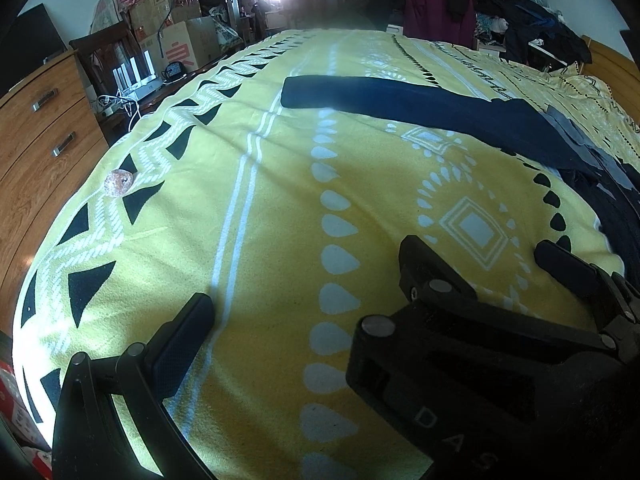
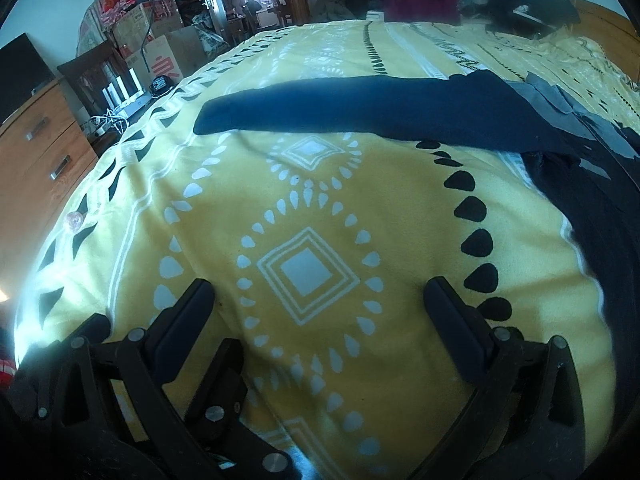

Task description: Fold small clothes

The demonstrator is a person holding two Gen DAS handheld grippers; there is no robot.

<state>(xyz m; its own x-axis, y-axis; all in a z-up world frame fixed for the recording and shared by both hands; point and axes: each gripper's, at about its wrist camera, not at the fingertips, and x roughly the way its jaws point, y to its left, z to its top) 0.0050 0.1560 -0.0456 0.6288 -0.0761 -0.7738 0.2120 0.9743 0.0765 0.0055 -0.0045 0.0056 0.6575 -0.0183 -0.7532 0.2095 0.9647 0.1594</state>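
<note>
A dark navy garment (image 1: 420, 108) (image 2: 360, 108) lies on the yellow patterned blanket (image 1: 260, 208) (image 2: 224, 184). One long part stretches flat to the left, and the rest bunches at the right edge with grey patches. My left gripper (image 1: 316, 320) stands open and empty just above the blanket, well short of the garment. Only its left finger (image 1: 192, 328) shows, because the right gripper hides the other one. My right gripper (image 2: 320, 304) (image 1: 486, 256) is close beside it on the right. It is open and empty, with its fingers either side of a white diamond print.
A small pinkish round object (image 1: 118, 183) (image 2: 75, 221) sits near the blanket's left edge. A wooden dresser (image 1: 44, 140), cardboard boxes (image 1: 188, 44) and a white router with cables stand to the left. A pile of clothes (image 1: 500, 8) covers the far end of the bed.
</note>
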